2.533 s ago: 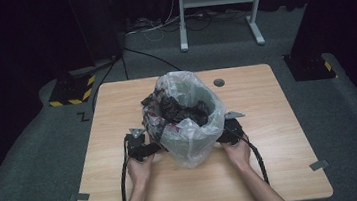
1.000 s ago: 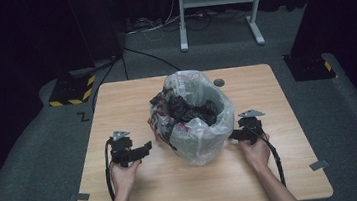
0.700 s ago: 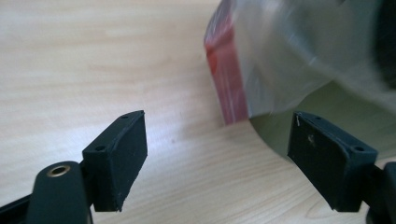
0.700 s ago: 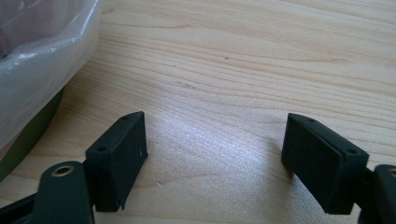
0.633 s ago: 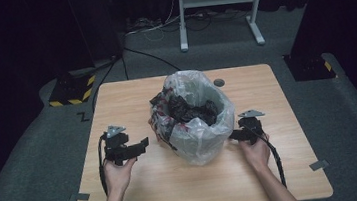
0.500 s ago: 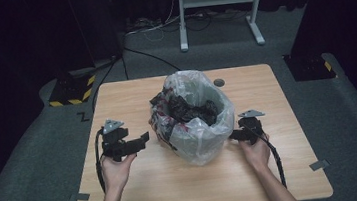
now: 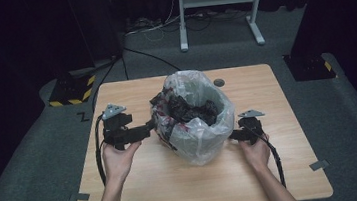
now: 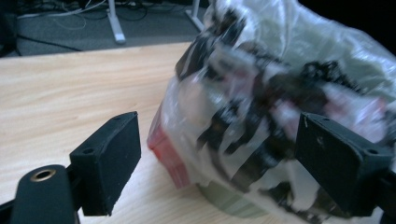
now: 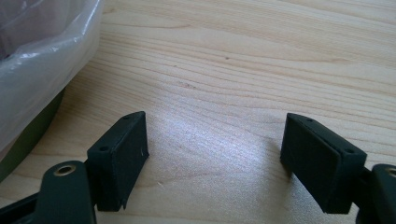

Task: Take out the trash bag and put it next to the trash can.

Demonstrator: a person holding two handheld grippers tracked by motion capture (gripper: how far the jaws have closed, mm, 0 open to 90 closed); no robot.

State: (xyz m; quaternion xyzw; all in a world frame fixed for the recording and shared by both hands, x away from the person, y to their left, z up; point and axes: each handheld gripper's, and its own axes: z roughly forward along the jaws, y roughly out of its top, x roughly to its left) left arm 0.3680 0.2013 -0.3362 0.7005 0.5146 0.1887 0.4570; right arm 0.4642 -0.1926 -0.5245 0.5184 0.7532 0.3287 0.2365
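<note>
Since the earlier frames, both of my hands have drawn back from the bag; my left gripper [image 7: 142,131] then travelled out toward the counter's left edge and now points back in at the bag's left flank, while my right gripper [image 7: 235,135] has held its place at the bag's right.

Item under work: a clear, crinkled plastic bag lining a small dark-green bin [image 7: 196,116], loaded with dark scraps, some with red and white. It stands upright near the middle of the light wooden counter [image 7: 140,190], somewhat toward the far edge.

Finger state: on both grippers the fingers [image 8: 106,161] stand wide apart and hold nothing. In the left gripper view the bag sits just ahead of the spread, toward my right-hand finger. In the right gripper view the fingers [image 9: 119,156] frame bare wood, with the bag's skin and the bin's base at the left margin.

Progress, as I judge it: the bag's mouth is open and its rim is not gathered; gathering or lifting it remains.

Clearance: the near half of the counter is bare, and both side edges lie well apart from the bag. A small dark round grommet [image 7: 219,82] sits near the far edge, just behind the bag.
</note>
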